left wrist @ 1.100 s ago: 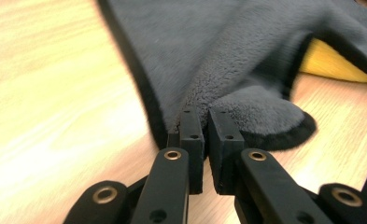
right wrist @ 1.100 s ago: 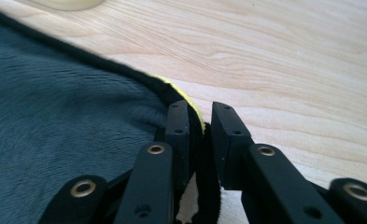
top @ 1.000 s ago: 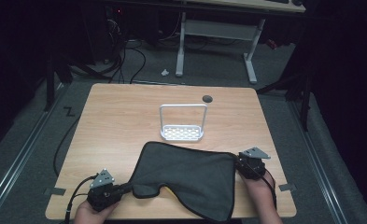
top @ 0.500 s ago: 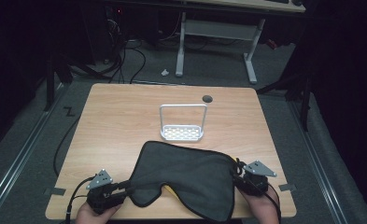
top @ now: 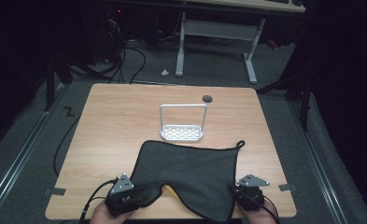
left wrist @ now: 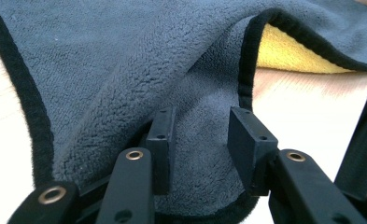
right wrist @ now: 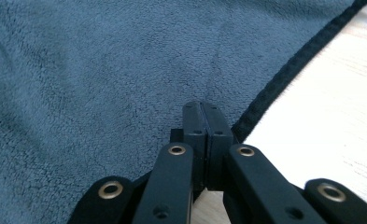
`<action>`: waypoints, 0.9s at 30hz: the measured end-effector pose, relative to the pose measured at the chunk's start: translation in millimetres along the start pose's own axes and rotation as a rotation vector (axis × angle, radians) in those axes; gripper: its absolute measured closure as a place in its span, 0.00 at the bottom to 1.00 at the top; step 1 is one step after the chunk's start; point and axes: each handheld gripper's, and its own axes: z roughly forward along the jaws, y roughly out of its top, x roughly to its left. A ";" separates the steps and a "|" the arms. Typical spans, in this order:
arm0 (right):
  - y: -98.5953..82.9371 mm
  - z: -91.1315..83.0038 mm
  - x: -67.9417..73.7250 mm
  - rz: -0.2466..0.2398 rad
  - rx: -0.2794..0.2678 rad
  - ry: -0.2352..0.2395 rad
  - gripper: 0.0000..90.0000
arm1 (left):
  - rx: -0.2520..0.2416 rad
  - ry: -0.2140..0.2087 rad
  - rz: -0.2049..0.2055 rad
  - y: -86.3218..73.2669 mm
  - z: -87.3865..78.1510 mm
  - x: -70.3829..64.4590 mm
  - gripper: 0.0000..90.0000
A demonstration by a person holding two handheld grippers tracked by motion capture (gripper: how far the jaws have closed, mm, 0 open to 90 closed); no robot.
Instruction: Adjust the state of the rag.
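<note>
1. Dark grey fleece cloth with black hem (top: 190,172) lies spread on the near half of the pale wooden table (top: 120,121), probably pulled flat for folding.
2. Right gripper (right wrist: 203,122) has its jaws pressed together at the cloth's hemmed edge, seemingly pinching it.
3. Left gripper (left wrist: 201,135) stands parted, fleece between its jaws, a yellow layer (left wrist: 293,53) beneath.

Cloth (top: 190,175): dark grey fleece, black hem, yellow underside showing at its near edge. Tongs: black, brass-coloured rivets, grey top plates. Tabletop (top: 120,121): light wood grain, one dark round hole beyond the white perforated rack (top: 182,132). Floor: grey.
</note>
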 end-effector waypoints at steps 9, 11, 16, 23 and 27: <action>-0.7 1.8 -30.4 0.038 -0.001 -0.144 1.00 | 0.036 -0.120 -0.050 -7.9 -9.1 -3.5 0.73; 0.6 3.6 -36.6 0.037 -0.003 -0.167 1.00 | 0.043 -0.161 -0.048 -9.1 -7.0 -9.4 0.74; 0.2 4.2 -43.9 0.065 -0.009 -0.183 1.00 | 0.059 -0.165 0.002 -6.6 -4.1 -22.3 0.75; -1.4 -5.8 -34.3 0.086 -0.071 -0.145 0.85 | -0.124 -0.038 -0.035 18.6 -25.6 5.8 0.77; 2.6 -1.2 -26.3 0.048 -0.066 -0.123 0.82 | -0.108 0.085 -0.040 43.1 -5.7 34.2 0.82</action>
